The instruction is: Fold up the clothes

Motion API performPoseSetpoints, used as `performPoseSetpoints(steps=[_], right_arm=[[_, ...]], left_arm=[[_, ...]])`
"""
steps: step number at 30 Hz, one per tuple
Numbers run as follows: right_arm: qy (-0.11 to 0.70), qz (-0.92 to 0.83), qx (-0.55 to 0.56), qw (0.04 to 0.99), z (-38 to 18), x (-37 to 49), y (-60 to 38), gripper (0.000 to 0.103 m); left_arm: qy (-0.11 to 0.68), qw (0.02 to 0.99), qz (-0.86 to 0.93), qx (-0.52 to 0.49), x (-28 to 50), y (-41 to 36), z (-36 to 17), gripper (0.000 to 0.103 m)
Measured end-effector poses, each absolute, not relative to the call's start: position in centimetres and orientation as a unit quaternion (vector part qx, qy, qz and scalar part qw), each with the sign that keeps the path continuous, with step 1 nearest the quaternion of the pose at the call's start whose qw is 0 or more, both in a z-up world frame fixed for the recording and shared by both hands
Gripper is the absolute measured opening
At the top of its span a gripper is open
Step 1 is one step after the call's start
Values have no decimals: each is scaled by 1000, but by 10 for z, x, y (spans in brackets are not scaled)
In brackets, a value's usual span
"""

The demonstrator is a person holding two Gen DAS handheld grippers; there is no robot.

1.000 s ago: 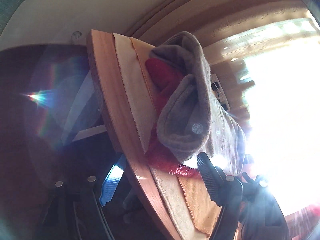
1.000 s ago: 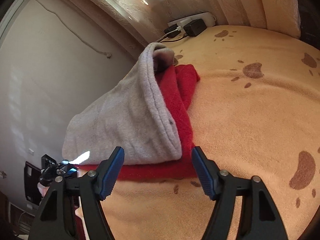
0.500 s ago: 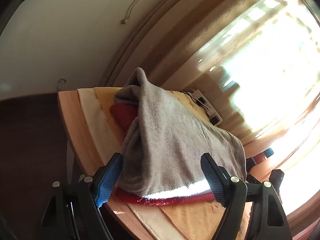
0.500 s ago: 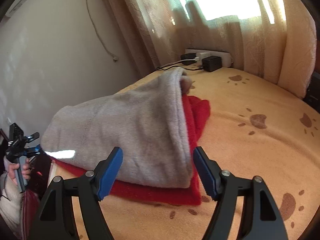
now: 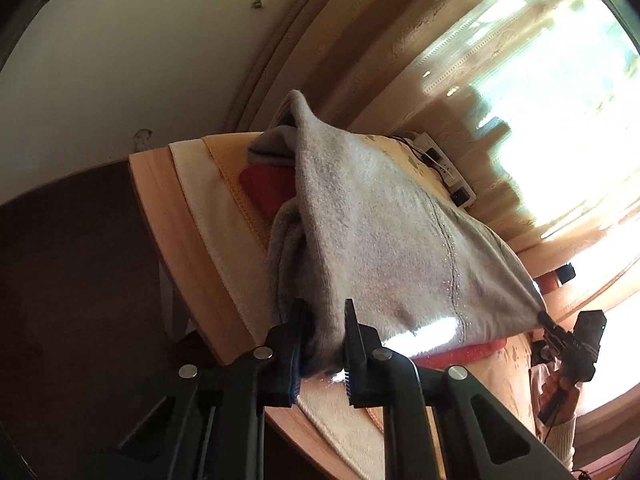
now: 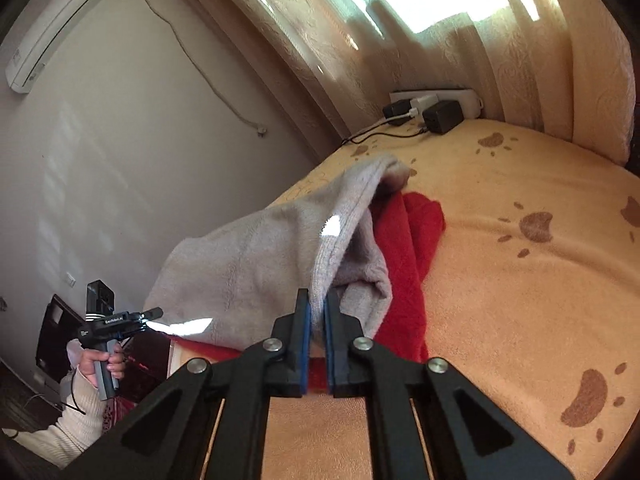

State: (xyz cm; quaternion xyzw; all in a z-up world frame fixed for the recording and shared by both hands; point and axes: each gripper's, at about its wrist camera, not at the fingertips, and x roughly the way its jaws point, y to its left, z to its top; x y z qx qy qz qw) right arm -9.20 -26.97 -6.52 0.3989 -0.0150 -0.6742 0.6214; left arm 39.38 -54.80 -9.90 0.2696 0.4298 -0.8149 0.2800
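Left gripper (image 5: 322,322): black two-finger tool, jaws closing, clamped on near corner of soft grey fleece garment (image 5: 384,240). Right gripper (image 6: 316,312): blue-padded jaws pressed together on garment's other near corner (image 6: 256,272). Both corners raised off surface; grey cloth stretched between them, far end lying on table.

Peach paw-print blanket (image 6: 520,300) covers table. Red knitted garment (image 6: 404,256) lies flat on blanket, under grey one. White power strip (image 6: 436,98) at far edge by curtain.
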Motion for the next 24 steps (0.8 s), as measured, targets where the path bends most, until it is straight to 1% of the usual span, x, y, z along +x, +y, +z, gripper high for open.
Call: performPoseSetpoints(steps=[3, 6, 9, 10, 12, 13, 14, 15, 16, 17, 18, 20, 21, 22, 24], right_arm=[[-9, -682, 415, 602, -71, -101, -259, 7], [55, -709, 439, 548, -102, -108, -259, 7], [94, -733, 458, 495, -131, -116, -259, 7], [91, -739, 451, 492, -131, -119, -258, 8], [57, -749, 438, 494, -119, -126, -260, 12], [41, -755, 429, 495, -108, -130, -263, 24], [33, -762, 415, 496, -97, -131, -269, 49], [31, -770, 398, 498, -85, -130, -277, 78], [28, -777, 381, 501, -73, -129, -285, 87], [32, -783, 365, 503, -62, -128, -295, 88], [40, -788, 350, 506, -52, -126, -307, 88], [55, -790, 329, 514, -37, -123, -334, 88], [63, -791, 321, 518, -32, -120, -348, 88], [72, -789, 315, 523, -28, -117, -364, 88], [95, -781, 305, 536, -23, -109, -397, 88]], left_arm=[[425, 281, -810, 290, 397, -553, -106, 17], [424, 287, -800, 312, 387, -563, -117, 17], [421, 287, -797, 323, 381, -568, -124, 17], [418, 291, -797, 324, 380, -570, -122, 17], [398, 315, -800, 320, 379, -571, -109, 18], [381, 333, -802, 318, 378, -572, -101, 18], [363, 351, -804, 313, 377, -573, -92, 18], [353, 367, -806, 302, 378, -575, -83, 18], [346, 382, -807, 288, 379, -577, -74, 18], [338, 397, -808, 273, 381, -579, -65, 18], [331, 411, -809, 259, 383, -581, -57, 22], [336, 429, -811, 214, 384, -588, -43, 40], [340, 430, -813, 193, 381, -592, -38, 57], [336, 425, -820, 185, 370, -596, -35, 64], [314, 411, -834, 192, 340, -606, -31, 65]])
